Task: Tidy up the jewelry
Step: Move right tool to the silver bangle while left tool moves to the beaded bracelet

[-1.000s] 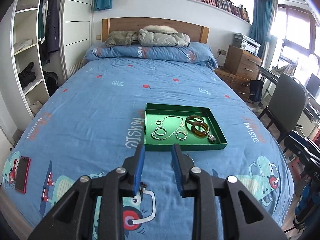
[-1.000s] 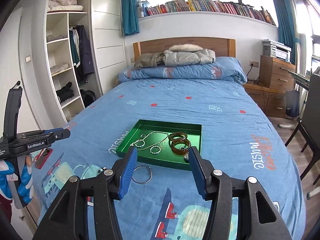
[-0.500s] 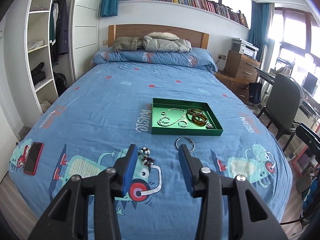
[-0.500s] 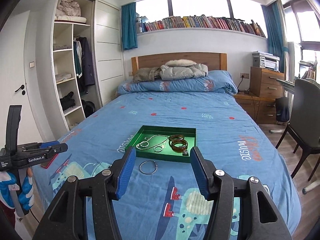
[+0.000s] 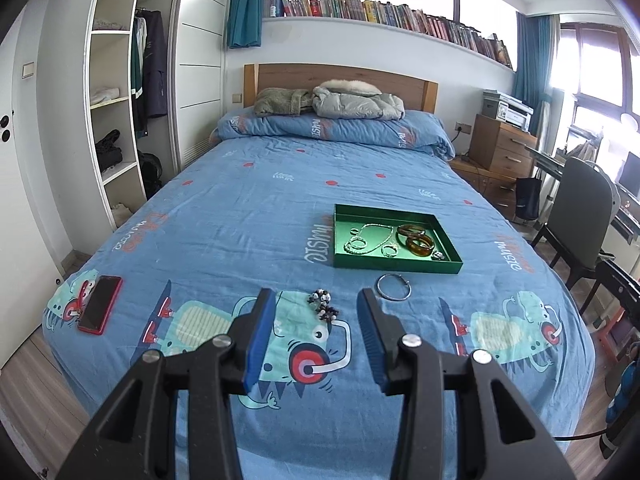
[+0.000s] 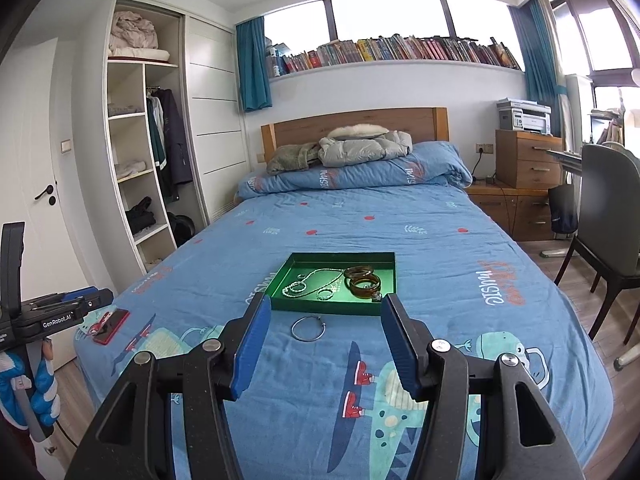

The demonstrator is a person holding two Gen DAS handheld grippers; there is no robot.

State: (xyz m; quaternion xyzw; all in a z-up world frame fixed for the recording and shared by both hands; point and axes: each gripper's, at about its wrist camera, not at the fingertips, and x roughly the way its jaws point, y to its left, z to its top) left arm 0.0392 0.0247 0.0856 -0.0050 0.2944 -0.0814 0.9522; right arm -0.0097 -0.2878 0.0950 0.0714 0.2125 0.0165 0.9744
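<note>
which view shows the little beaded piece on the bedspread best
The left wrist view. The beaded piece lies in plain sight on the bedspread, framed between the open left gripper fingers. In the right wrist view it cannot be made out; only the silver bangle shows in front of the green tray.

Bright window (image 6: 384, 16) daylight — glare at right (fisheye-bent edges), sharp focus

Black claw (image 5: 316, 336) frames, blue pads (image 6: 250, 346), silver screws, blue-and-white glove (image 6: 40, 392).
</note>
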